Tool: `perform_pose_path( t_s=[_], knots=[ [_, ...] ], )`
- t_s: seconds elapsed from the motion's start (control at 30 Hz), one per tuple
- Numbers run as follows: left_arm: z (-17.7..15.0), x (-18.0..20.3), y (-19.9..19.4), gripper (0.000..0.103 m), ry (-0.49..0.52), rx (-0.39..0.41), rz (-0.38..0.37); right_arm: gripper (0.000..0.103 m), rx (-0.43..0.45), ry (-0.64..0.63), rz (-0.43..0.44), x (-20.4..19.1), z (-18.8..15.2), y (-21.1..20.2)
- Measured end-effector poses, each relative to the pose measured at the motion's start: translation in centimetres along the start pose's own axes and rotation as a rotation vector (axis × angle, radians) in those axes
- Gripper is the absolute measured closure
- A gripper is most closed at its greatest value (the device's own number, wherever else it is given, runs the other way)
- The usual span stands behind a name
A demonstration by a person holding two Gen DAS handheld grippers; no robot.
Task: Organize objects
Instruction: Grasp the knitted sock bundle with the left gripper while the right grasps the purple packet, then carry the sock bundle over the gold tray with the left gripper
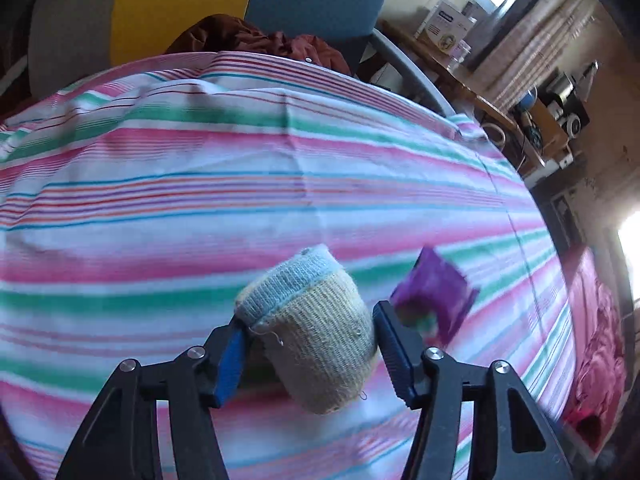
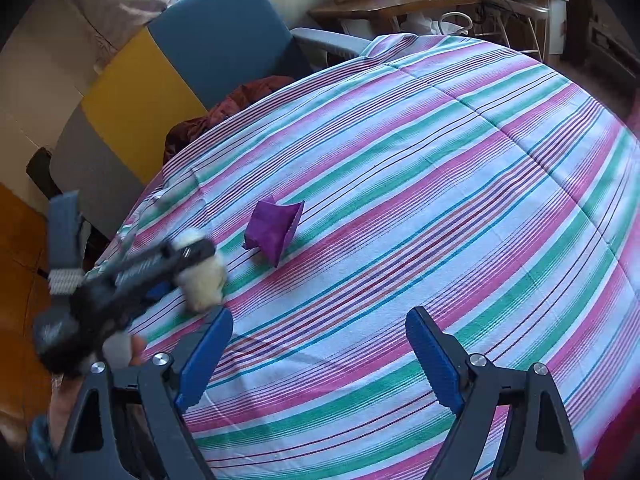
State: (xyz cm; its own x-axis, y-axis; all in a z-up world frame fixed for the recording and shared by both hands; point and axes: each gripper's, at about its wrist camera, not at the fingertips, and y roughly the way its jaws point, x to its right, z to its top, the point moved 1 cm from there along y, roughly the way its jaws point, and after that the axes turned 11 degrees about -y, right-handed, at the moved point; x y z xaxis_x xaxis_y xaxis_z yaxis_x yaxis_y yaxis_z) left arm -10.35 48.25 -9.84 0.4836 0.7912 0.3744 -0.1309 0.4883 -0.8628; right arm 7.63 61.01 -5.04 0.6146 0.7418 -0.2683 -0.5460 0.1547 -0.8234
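My left gripper is shut on a rolled beige sock with a light blue toe, held just above the striped tablecloth. A purple packet lies on the cloth just right of the left gripper's right finger. In the right wrist view the same packet lies near the table's left part, and the left gripper with the pale sock shows blurred at the left edge. My right gripper is open and empty above the cloth.
A chair with blue, yellow and grey panels stands behind the table with a dark red cloth on its seat. A wooden desk with boxes stands at the back. A pink cloth heap lies at the right.
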Motion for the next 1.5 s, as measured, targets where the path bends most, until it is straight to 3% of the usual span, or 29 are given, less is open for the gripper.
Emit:
perform_pose_path(
  t_s=[0.2, 0.4, 0.5, 0.63, 0.87, 0.97, 1.03, 1.1, 1.13, 1.5],
  knots=[
    [-6.2, -2.3, -3.9, 0.043, 0.143, -0.003, 0.021, 0.014, -0.008, -0.026, -0.023, -0.3, -0.2, 0.3],
    [-11.5, -3.5, -6.8, 0.043, 0.254, 0.022, 0.028, 0.014, -0.017, -0.148, -0.035, -2.4, -0.5, 0.7],
    [-11.9, -3.7, -6.8, 0.043, 0.261, 0.030, 0.019, 0.014, -0.007, -0.260, -0.044, -4.2, 0.2, 0.5],
    [-11.5, -4.3, -6.5, 0.043, 0.227, 0.018, -0.007, 0.014, 0.015, -0.519, -0.077, -6.8, 2.8, 1.5],
    [-11.6, -4.9, -5.9, 0.046, 0.185, -0.024, -0.059, 0.014, -0.139, -0.835, -0.153, -8.7, 5.5, 6.8],
    [-12.0, -4.4, -5.9, 0.049, 0.209, -0.016, -0.046, 0.014, -0.185, -0.927, -0.203, -9.3, 6.0, 9.0],
    [-12.1, -4.2, -5.8, 0.049, 0.225, -0.010, -0.039, 0.019, -0.217, -0.947, -0.212, -9.3, 6.2, 10.3],
    [-12.2, -4.2, -5.8, 0.049, 0.227, -0.006, -0.040, 0.061, -0.238, -0.944, -0.206, -9.2, 6.2, 11.2],
    [-12.1, -4.3, -5.8, 0.050, 0.224, -0.005, -0.043, 0.067, -0.260, -0.916, -0.199, -8.9, 6.2, 11.6],
    [-12.9, -4.6, -6.7, 0.052, 0.229, 0.034, -0.033, 0.069, -0.280, -0.643, -0.065, -6.0, 1.3, 7.7]
  ],
)
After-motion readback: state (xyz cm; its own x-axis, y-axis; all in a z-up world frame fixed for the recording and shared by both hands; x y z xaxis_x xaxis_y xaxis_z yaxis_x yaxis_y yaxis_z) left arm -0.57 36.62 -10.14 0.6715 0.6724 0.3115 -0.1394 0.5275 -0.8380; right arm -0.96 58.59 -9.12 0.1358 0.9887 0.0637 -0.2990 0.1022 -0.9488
